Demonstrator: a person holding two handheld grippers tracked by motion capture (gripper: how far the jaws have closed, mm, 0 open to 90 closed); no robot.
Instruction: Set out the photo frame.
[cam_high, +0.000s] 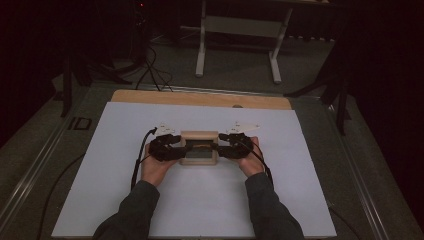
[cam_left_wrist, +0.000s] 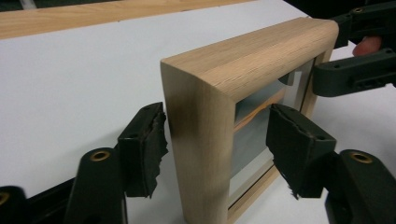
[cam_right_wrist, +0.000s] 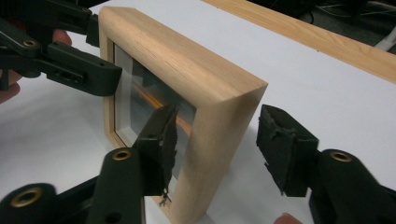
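Note:
A light wooden picture frame (cam_high: 199, 135) stands upright on its edge in the middle of the white board (cam_high: 200, 205). My left gripper (cam_high: 167, 148) straddles the frame's left end. In the left gripper view the frame's corner (cam_left_wrist: 201, 121) stands between the black pads (cam_left_wrist: 144, 149), and the right-hand pad is clear of the wood. My right gripper (cam_high: 234, 147) straddles the right end the same way. In the right gripper view the frame (cam_right_wrist: 187, 65) sits between the pads (cam_right_wrist: 285, 149) with a gap on the outer side. Both grippers are open. Each view shows the other gripper at the far end.
A wooden strip (cam_high: 200, 98) runs along the board's far edge. Beyond it stands a white table frame (cam_high: 240, 30) on the dark floor, with cables (cam_high: 150, 70) to its left. The person's hands and dark sleeves (cam_high: 135, 210) come in from the bottom.

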